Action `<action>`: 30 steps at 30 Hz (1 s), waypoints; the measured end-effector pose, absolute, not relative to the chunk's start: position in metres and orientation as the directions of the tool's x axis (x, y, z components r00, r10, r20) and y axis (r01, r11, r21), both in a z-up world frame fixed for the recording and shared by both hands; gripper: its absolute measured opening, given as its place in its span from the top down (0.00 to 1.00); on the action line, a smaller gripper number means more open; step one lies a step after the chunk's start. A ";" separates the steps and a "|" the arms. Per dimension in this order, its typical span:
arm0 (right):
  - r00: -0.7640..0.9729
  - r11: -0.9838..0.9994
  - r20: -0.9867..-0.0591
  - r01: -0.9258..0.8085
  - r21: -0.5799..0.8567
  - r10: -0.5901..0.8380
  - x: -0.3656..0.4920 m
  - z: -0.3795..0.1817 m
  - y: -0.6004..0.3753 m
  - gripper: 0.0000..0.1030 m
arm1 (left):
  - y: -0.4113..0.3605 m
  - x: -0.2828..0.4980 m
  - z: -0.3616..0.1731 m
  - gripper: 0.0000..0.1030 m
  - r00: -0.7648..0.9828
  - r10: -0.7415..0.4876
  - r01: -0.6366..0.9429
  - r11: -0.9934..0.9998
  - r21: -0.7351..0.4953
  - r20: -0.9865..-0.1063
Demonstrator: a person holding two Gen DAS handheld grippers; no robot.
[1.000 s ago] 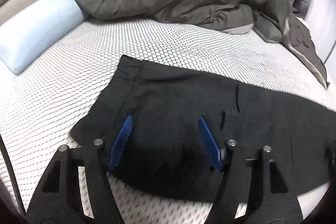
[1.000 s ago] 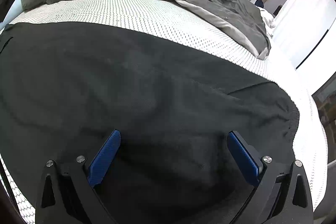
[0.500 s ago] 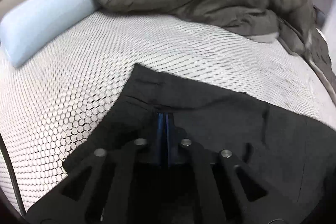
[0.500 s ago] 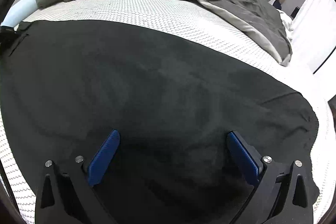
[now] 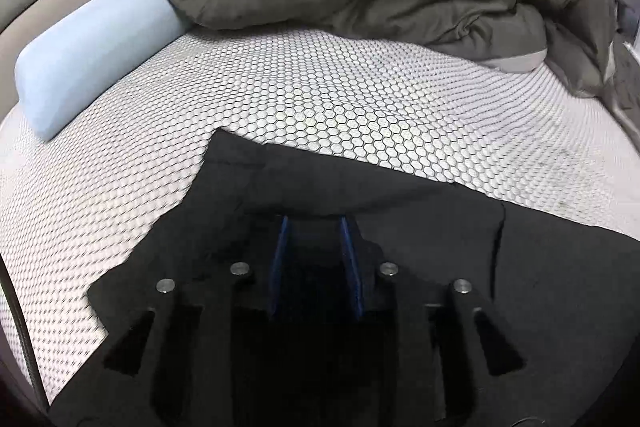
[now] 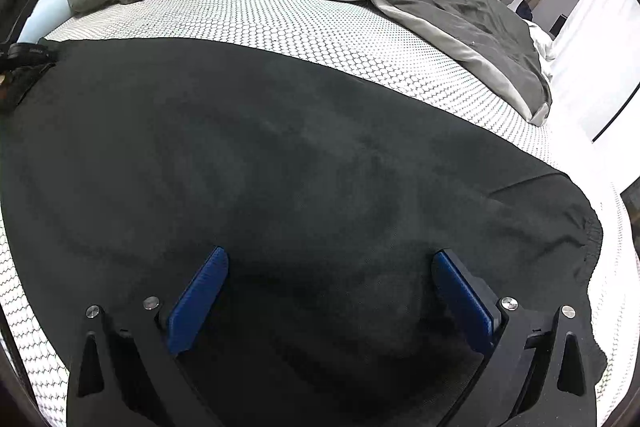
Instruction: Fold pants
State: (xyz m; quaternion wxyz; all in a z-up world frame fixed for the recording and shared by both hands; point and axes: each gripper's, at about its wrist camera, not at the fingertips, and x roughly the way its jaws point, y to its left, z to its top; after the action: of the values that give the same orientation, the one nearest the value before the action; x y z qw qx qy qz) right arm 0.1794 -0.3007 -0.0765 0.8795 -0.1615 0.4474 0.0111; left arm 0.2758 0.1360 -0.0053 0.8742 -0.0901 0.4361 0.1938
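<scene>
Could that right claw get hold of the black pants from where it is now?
Probably yes. The right claw hangs wide open just over the black pants, which lie flat on the mattress with nothing between. It would need to pinch up a fold first.

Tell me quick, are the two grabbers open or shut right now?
Left gripper: slightly open, jaws just opening, black fabric pants between them.
Right gripper: wide open over the pants, holding nothing.
</scene>
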 end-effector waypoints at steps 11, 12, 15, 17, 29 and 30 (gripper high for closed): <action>0.631 0.944 -0.776 -0.249 -0.218 -0.012 0.170 -0.062 -0.276 0.01 | -0.025 0.186 -0.014 0.48 0.594 -0.021 0.158 0.983 0.091 -0.804; 0.620 0.938 -0.784 -0.277 -0.209 0.009 0.170 -0.065 -0.270 0.01 | -0.029 0.184 -0.018 0.47 0.588 -0.012 0.159 0.982 0.101 -0.809; 0.574 0.923 -0.819 -0.312 -0.225 -0.006 0.172 -0.079 -0.268 0.01 | -0.023 0.184 -0.020 0.43 0.579 -0.039 0.158 0.985 0.065 -0.814; 0.553 0.929 -0.833 -0.311 -0.201 0.005 0.170 -0.078 -0.282 0.01 | -0.015 0.184 -0.021 0.38 0.577 -0.034 0.150 0.987 0.065 -0.816; 0.524 0.970 -0.834 -0.055 -0.236 -0.173 0.127 -0.058 -0.443 0.01 | -0.027 0.191 -0.011 0.35 0.568 0.059 0.117 0.981 0.152 -0.821; 0.531 0.960 -0.822 -0.055 -0.276 -0.206 0.125 -0.055 -0.436 0.01 | -0.030 0.186 -0.002 0.37 0.588 0.063 0.099 0.984 0.149 -0.806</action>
State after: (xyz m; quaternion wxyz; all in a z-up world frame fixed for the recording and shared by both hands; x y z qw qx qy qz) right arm 0.1253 -0.4358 -0.0549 0.8645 -0.1353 0.4821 -0.0435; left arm 0.1862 -0.0304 -0.0024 0.8866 0.0894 0.4537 -0.0099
